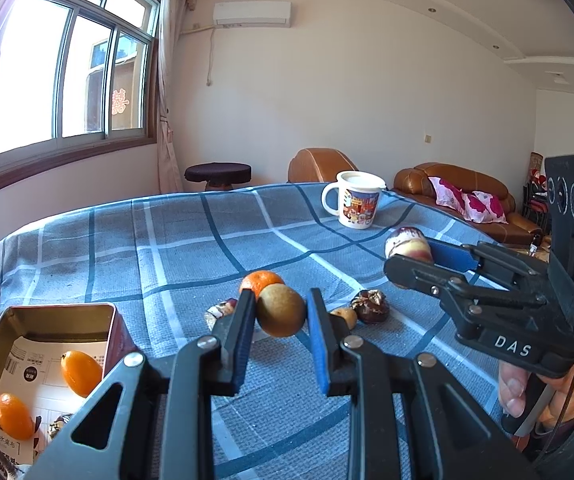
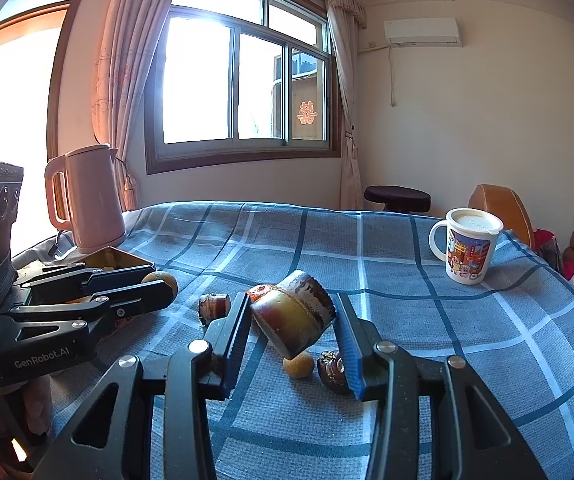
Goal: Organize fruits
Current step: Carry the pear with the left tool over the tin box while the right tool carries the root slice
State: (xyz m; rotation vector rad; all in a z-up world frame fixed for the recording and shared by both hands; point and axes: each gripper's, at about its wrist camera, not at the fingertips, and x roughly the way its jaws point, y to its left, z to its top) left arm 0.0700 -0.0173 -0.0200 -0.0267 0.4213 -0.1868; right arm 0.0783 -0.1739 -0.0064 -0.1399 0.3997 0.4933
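Much of the tin box point(image 1: 53, 344) is cut off at the lower left of the left wrist view, and the left gripper's own arm covers its near corner; two small orange fruits point(image 1: 81, 373) lie on the printed paper inside it, while darker bits at the bottom edge are too hidden to name. The left gripper point(image 1: 281, 322) has its jaws closed around a round brown fruit point(image 1: 281, 310), held above the cloth, and this fruit hides most of a tangerine point(image 1: 261, 280) behind it. The right gripper point(image 2: 293, 334) clamps a purple-and-cream stalk piece point(image 2: 293, 314) tilted in the air; in the left view only the end of that piece point(image 1: 409, 245) shows past the finger. Beneath it a small tan ball point(image 2: 298, 364) and a dark walnut-like lump point(image 2: 333, 366) sit close together, the lump partly behind the right finger. A short dark piece point(image 2: 213, 307) lies to the left, and what sits behind the held stalk is only a reddish sliver. The checked blue tablecloth point(image 2: 387, 248) runs bare toward the far edge, where a lidded cartoon mug point(image 2: 467, 246) stands near the right corner and a pink kettle point(image 2: 87, 200) near the left edge, beside the box.
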